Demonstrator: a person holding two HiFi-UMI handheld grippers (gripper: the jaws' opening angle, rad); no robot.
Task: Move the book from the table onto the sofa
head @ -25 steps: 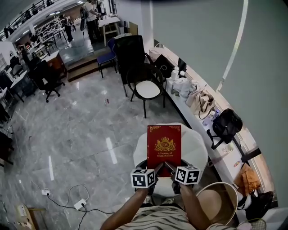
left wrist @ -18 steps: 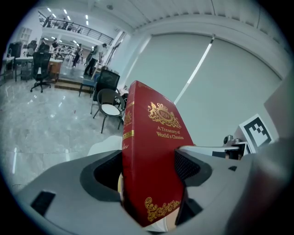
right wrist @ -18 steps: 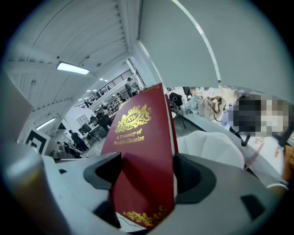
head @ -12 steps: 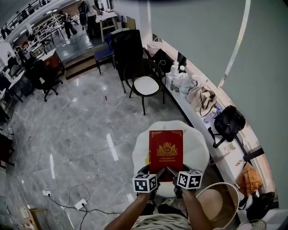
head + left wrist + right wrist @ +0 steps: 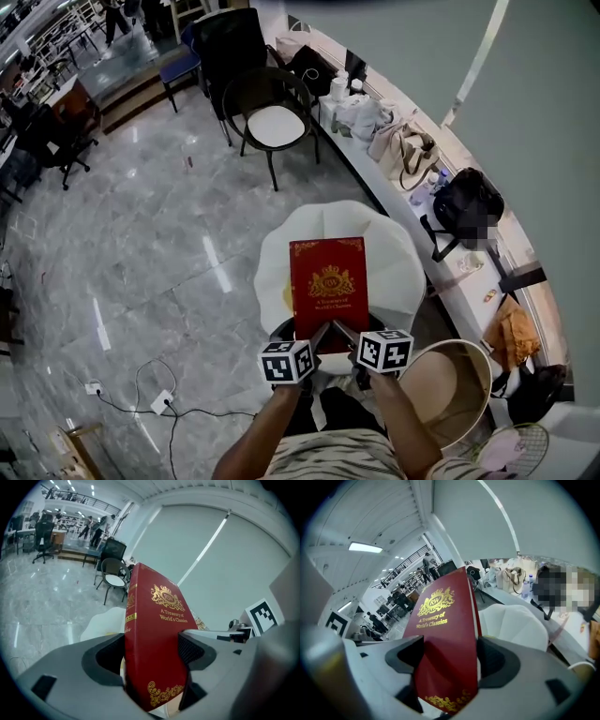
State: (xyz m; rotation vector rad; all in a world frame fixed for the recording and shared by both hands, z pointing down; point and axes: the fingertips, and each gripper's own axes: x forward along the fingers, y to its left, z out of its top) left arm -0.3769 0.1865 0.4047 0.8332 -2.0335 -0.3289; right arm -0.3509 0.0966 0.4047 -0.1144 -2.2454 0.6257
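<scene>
I'm holding the red book [image 5: 327, 281] lifted, the left gripper [image 5: 314, 337] and right gripper [image 5: 345, 336] pinching its six-o'clock edge, over the white sofa [image 5: 398, 258]; I judge setting it down is still pending.

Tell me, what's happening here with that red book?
A person is holding tongs in each hand. The left tongs and the right tongs are both clamped on the near edge of a red book, side by side. The book is held with its cover facing up, over a white cushioned seat. It looks lifted rather than resting there, so it does not seem to be set down yet.
</scene>
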